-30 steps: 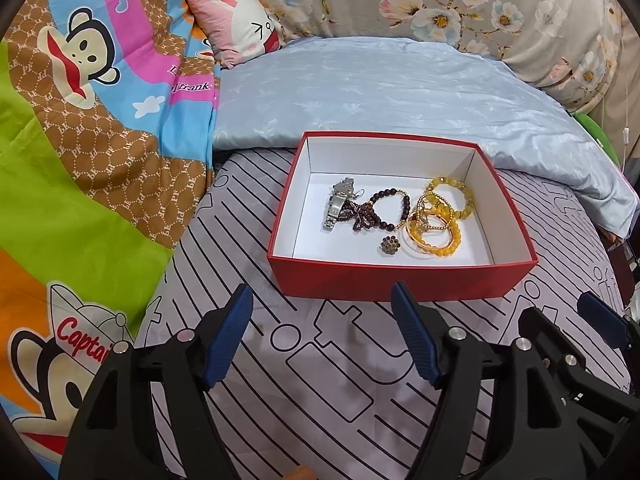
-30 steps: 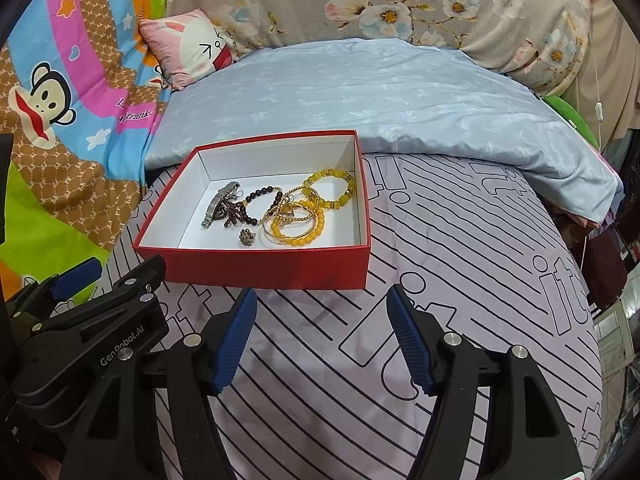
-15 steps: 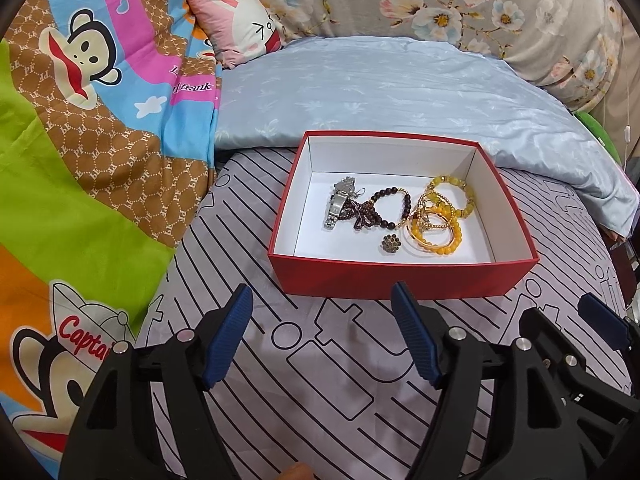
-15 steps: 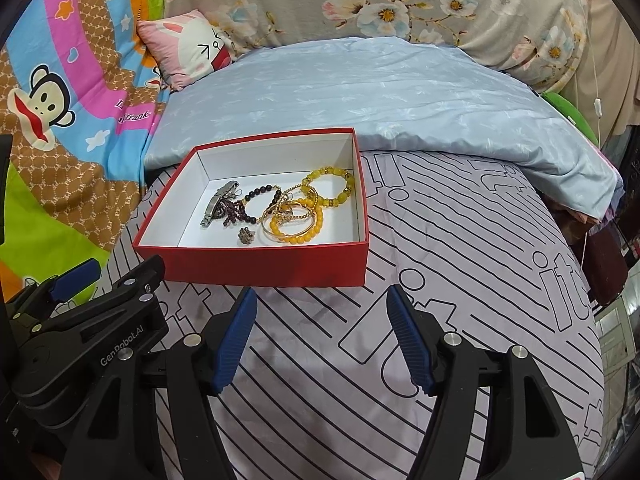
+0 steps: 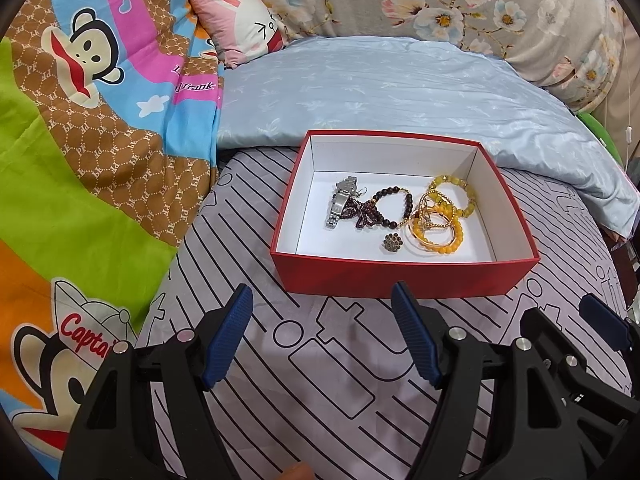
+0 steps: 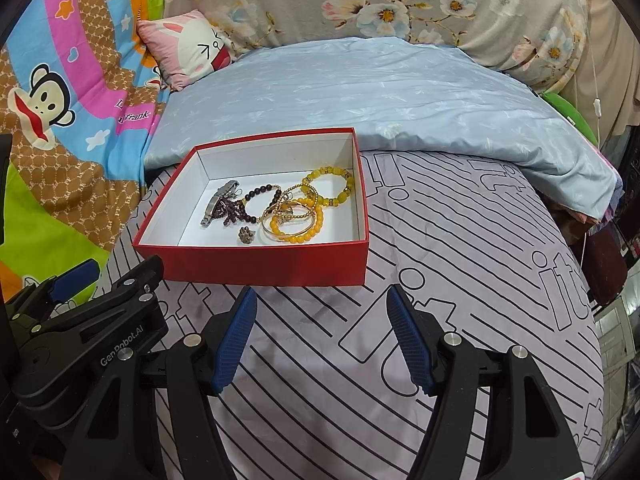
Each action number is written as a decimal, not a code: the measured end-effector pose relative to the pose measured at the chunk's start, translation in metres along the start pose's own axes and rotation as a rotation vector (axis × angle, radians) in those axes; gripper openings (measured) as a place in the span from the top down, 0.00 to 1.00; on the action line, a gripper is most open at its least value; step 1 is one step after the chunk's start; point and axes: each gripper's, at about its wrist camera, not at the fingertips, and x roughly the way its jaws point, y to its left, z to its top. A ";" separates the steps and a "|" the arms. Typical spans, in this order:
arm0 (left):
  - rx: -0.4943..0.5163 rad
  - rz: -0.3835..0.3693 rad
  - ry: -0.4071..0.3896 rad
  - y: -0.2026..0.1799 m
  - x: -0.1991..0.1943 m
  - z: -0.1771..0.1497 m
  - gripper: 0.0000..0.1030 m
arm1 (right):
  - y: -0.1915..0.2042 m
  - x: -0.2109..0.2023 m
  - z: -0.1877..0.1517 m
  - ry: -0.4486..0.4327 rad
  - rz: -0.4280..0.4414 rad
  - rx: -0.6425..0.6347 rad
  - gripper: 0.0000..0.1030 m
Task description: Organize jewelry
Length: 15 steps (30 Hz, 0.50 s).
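The jewelry sits in a heap inside my red box, on its white floor. From my left-hand view I see a silver watch at the left of the pile, touching a tangle of dark red beads and a dark bead bracelet. To the right lie the yellow bead bracelets, overlapping one another and a thin gold bangle. A small flower-shaped brooch lies apart from the rest, nearest the front wall of the box. The left half of the box floor is bare.

The box rests flat on the bed, on a grey sheet with black lines, toward the head end where a pale blue quilt is bunched just behind it. A cartoon monkey blanket covers the bed's left edge, and a pink rabbit cushion leans in the far left corner against floral fabric.

My left tongs hover over the sheet just short of the box's front wall, spread wide with nothing between the blue pads. My right tongs are likewise spread and empty, near the box's front right corner. In the right-hand view the left tongs show at the lower left edge.
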 end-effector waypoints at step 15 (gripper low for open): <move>-0.001 0.004 -0.001 0.001 -0.001 0.000 0.33 | 0.000 0.000 0.000 0.001 0.003 0.005 0.35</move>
